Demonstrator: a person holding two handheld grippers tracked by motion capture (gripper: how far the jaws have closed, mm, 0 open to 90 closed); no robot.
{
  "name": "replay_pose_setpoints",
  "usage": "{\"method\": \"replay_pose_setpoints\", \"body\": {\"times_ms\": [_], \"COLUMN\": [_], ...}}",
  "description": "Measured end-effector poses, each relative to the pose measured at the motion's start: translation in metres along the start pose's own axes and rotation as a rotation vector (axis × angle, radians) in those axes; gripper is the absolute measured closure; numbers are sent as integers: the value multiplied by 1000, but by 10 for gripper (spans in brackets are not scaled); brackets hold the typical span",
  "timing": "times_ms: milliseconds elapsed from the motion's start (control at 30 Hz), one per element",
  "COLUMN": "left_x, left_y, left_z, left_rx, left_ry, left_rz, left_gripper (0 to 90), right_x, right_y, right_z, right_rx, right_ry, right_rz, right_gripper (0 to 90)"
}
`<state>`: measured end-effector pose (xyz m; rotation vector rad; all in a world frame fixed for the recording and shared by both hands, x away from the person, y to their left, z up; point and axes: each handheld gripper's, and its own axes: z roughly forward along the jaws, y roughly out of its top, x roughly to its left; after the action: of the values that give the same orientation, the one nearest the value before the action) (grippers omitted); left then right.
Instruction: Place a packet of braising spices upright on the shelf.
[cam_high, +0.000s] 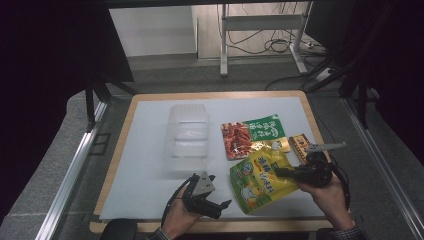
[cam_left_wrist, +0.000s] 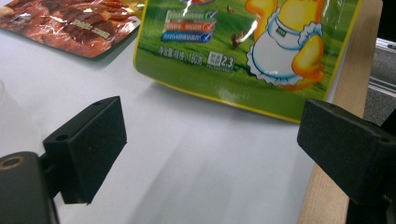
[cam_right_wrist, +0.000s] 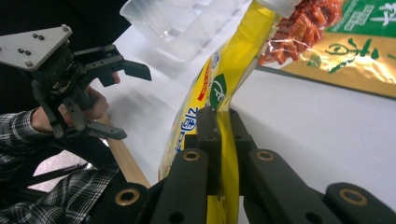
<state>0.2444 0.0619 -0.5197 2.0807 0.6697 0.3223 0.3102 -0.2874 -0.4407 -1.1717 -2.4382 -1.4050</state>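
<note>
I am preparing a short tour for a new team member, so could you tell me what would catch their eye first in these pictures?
The bright yellow-green snack bag at the table's near right stands out first, pinched along one edge by the right hand-held gripper and partly lifted. Beside it, the left hand-held gripper has its jaws wide apart with nothing between them. Behind lie a clear plastic box at the centre and a red and green food packet to its right.
</note>
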Motion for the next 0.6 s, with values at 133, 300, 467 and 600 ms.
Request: {"method": "replay_pose_setpoints", "body": {"times_ms": [133, 300, 467, 600], "left_x": [1, 0, -2, -2], "left_y": [-2, -3, -4, -4], "left_z": [-3, -4, -6, -7], "left_rx": [-6, -3, -2, -3], "left_ry": [1, 1, 6, 10], "left_rz": [-7, -6, 9, 12], "left_gripper": [63, 56, 51, 49], "right_x": [4, 8, 13, 17], "right_y": [7, 14, 21, 26], "right_z": [-1, -3, -5, -6], "right_rx": [6, 3, 2, 7], "right_ry": [-9, 0, -4, -9], "right_rz": [-20, -34, -51, -62], "right_gripper": [880, 881, 883, 884]}}
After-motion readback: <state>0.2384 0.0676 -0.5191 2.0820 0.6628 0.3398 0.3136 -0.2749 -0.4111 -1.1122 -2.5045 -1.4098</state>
